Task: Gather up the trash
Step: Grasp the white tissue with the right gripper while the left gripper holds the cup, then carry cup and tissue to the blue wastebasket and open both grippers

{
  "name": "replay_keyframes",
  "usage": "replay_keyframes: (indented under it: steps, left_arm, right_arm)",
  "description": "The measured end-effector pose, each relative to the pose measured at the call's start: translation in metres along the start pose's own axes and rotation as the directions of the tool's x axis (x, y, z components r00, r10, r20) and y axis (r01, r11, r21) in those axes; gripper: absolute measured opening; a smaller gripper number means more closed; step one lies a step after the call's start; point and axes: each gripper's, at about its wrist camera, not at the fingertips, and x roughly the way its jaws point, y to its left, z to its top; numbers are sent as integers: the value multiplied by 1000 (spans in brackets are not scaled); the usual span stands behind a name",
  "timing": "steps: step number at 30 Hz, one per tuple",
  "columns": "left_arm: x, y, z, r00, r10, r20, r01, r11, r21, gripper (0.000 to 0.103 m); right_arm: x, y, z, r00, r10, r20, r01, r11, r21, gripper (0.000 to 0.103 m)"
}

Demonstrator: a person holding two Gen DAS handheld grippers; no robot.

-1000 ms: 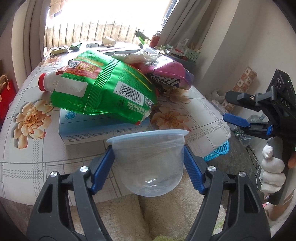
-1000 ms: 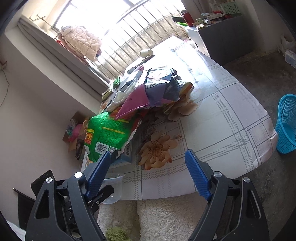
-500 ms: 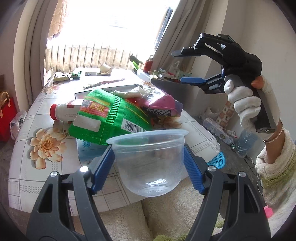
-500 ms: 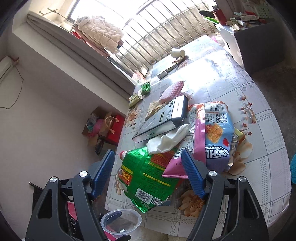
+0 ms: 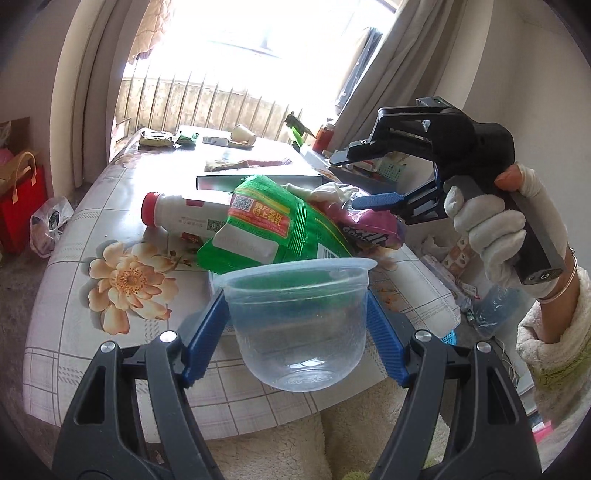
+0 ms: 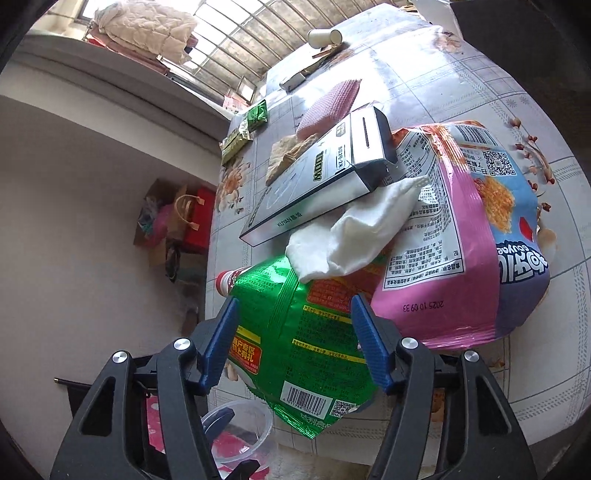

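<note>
Daylight poured in from the window (image 5: pixel 236 55) behind the table and it blew out to pure white in the left wrist view. The tablecloth (image 6: pixel 424 74) caught a strong glare patch in the right wrist view. Both shots were sharp in the middle, but heavy fisheye bending and dark vignetting ate the corners. Shadows stayed soft.

This is a lived-in room of a home. A table (image 5: pixel 66 280) under a flower-printed cloth stands by a curtained, barred window (image 5: pixel 229 74), with a quilt (image 6: pixel 147 26) airing on the sill. A red gift bag (image 5: pixel 22 199) sits on the floor by the table's far left corner.
</note>
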Motion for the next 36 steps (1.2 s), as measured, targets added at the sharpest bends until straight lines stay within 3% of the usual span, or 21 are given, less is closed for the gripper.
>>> replay_keyframes:
  steps: [3, 6, 7, 8, 9, 13, 17, 22, 27, 32, 34, 36]
  left_arm:
    - [1, 6, 0, 1000, -9, 6, 9, 1000, -13, 70]
    - [2, 10, 1, 1000, -17, 10, 17, 1000, -19, 70]
    - [2, 12, 1, 1000, -20, 10, 20, 1000, -22, 70]
    - [3, 13, 1, 1000, -21, 11, 21, 999, -26, 70]
    - [3, 14, 1, 1000, -22, 14, 22, 999, -29, 70]
    - [2, 15, 5, 999, -21, 27, 22, 999, -29, 70]
    - [-3, 9, 10, 999, -14, 48, 15, 1000, -9, 70]
    - [-8, -8, 21, 997, -2, 73, 0, 999, 34, 70]
    - [-8, -45, 35, 995, -54, 79, 46, 994, 99, 70]
    - [18, -112, 53, 983, -183, 19, 175, 964, 198, 70]
    - [40, -149, 61, 970, -242, -37, 244, 942, 231, 70]
    - [68, -188, 67, 944, -311, -108, 329, 911, 250, 70]
  right_arm:
    - [15, -11, 11, 1000, -14, 3, 14, 996, 84, 62]
    - [27, -20, 16, 1000, -13, 23, 9, 990, 142, 47]
    - [29, -22, 16, 999, -9, 31, 4, 988, 154, 37]
    - [31, -25, 16, 999, 2, 39, -8, 986, 165, 16]
    - [31, -26, 15, 999, 19, 44, -26, 985, 170, 6]
    - [8, -11, 11, 989, 73, 126, -87, 990, 107, 5]
    - [-36, 14, 4, 965, 144, 218, -147, 989, -4, 4]
    - [-109, 25, -14, 909, 252, 333, -221, 967, -128, 4]
    - [-194, -3, -50, 835, 286, 471, -225, 957, -182, 4]
    - [-271, -77, -98, 754, 179, 632, -160, 983, -87, 4]
    - [-295, -117, -118, 726, 96, 681, -128, 992, -4, 4]
    - [-314, -157, -135, 705, 11, 709, -106, 990, 90, 4]
